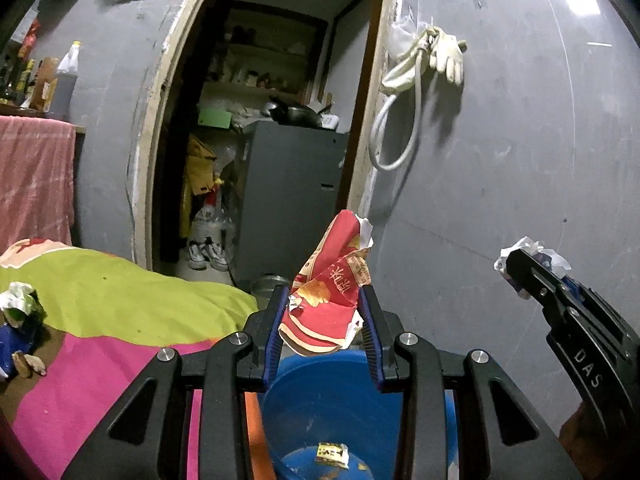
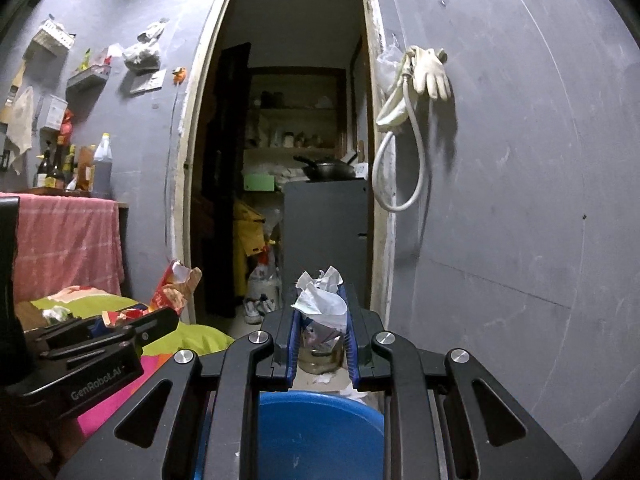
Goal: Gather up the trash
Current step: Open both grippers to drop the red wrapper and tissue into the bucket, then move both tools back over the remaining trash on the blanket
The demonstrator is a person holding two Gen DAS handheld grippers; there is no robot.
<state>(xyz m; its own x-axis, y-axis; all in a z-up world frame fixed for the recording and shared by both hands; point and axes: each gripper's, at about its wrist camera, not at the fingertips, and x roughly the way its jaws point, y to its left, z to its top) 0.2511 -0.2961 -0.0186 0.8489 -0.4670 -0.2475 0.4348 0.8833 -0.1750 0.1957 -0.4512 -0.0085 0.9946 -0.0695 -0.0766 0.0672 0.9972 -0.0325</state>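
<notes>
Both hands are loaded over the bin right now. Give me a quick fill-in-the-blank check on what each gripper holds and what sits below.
1. The left gripper is shut on a crumpled ____ wrapper.
2. The right gripper grips a crumpled wad of ____ tissue between its fingers.
3. Below both grippers sits a ____ bucket.
4. On the wall right of the doorway, a pale ____ hangs above a looped hose.

Missing words: red; white; blue; glove
</notes>
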